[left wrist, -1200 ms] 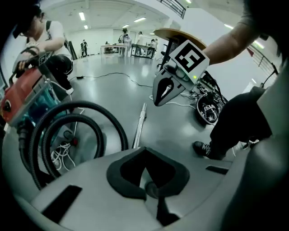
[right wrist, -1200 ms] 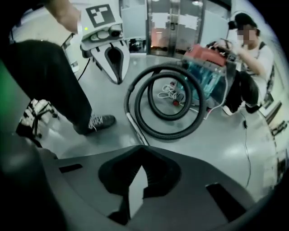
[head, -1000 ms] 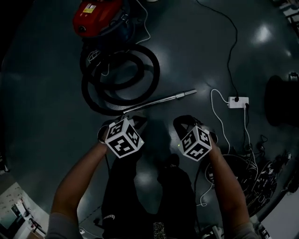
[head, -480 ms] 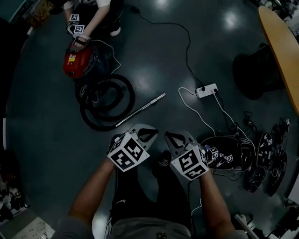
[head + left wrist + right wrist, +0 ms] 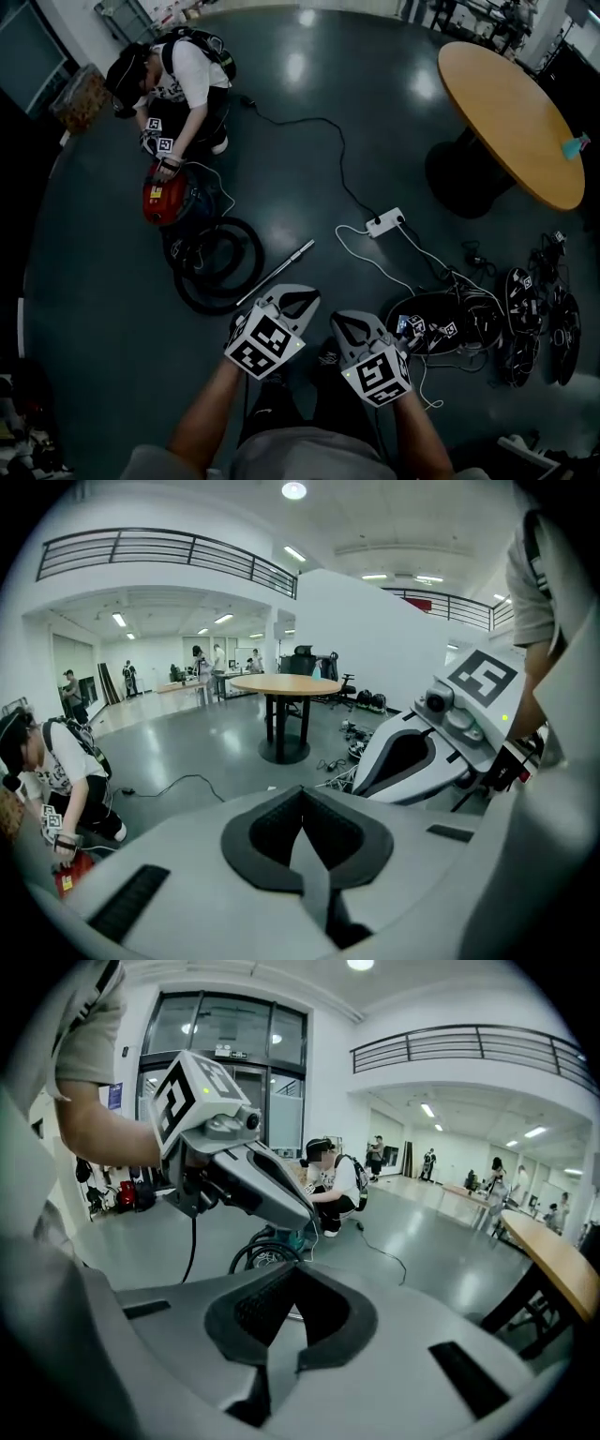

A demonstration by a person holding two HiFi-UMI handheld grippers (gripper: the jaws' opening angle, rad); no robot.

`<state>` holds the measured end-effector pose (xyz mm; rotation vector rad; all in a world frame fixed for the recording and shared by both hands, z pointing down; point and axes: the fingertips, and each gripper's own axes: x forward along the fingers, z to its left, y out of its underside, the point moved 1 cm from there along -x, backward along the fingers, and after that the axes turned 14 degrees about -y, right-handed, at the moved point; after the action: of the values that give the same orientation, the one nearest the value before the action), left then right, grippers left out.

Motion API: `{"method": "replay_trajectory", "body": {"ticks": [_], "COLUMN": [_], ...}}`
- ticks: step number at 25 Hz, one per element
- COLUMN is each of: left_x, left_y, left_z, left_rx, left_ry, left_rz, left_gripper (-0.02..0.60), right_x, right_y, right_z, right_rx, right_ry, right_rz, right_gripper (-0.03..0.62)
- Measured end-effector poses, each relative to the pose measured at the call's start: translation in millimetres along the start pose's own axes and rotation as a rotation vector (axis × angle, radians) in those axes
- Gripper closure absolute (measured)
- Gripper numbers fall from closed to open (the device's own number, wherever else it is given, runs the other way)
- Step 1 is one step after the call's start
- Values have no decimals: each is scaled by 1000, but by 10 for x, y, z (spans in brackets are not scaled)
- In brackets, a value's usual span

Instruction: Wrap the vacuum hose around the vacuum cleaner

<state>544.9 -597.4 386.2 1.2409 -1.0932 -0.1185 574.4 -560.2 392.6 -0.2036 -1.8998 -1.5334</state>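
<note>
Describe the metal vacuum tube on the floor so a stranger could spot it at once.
Find the red vacuum cleaner by the crouching person at the head view's upper left; its black hose lies coiled just below. The tube is the straight silver rod slanting off the coil's right side, the only straight, shiny thing beside those loops.

Black vacuum hose [image 5: 217, 309] lies coiled (loose loops) beside the red vacuum cleaner [image 5: 165, 198].
</note>
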Motion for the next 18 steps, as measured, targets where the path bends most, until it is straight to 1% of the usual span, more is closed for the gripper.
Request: {"method": "replay_trajectory", "body": {"ticks": [3,6,10,15,18], "left_x": [-280,-566,-998,-1473,-1723], "left_y": [-95,-186,-263,-390,-479], "left_z": [-136,-199,-284,-402,-482], "left_rx": [11,29,-3,8,25], "left_ry": [23,25,55,88,102], "left_rz": [-30,-77,-139,-210,-263], "left_gripper": [572,572,572,572,572], "right_x": [-200,-346,-516,-766,-913], "right_y": [-168,-359,-616,-984,-1154], "right_z": [228,410,659,939,1077], "right_rx": [10,26,61,37,42], "right_ry": [60,146,254,373,434], "right_rz": [-40,-84,-128,-174,-231], "right_gripper": [588,589,588,588,589]}}
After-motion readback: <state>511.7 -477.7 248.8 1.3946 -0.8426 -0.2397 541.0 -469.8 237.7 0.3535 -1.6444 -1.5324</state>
